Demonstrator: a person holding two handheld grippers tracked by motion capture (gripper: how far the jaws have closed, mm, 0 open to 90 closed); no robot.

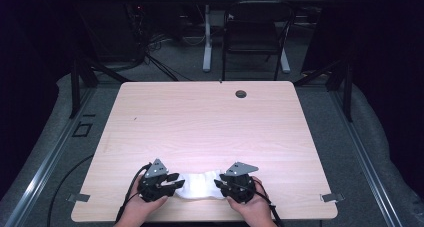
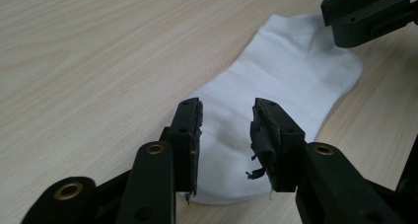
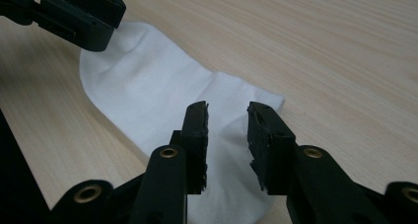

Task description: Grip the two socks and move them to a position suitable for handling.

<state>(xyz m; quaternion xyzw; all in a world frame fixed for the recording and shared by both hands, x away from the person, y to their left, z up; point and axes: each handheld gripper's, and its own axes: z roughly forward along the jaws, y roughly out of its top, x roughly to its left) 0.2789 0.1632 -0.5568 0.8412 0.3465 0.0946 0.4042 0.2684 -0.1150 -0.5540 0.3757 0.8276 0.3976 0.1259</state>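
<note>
A white sock lies flat on the wooden table close to its near edge, stretched left to right. My left gripper hovers over the sock's left end, jaws open. In the left gripper view the sock runs away from the open left gripper, and the right gripper's jaws show at the far end. My right gripper is over the sock's right end, also open. The right gripper view has the sock beneath the open right gripper. Neither holds the cloth.
A round cable hole sits near the table's far edge. Beyond the table stand a dark chair and a white desk leg. Metal clips mark the near corners. The person's hands come in at the bottom.
</note>
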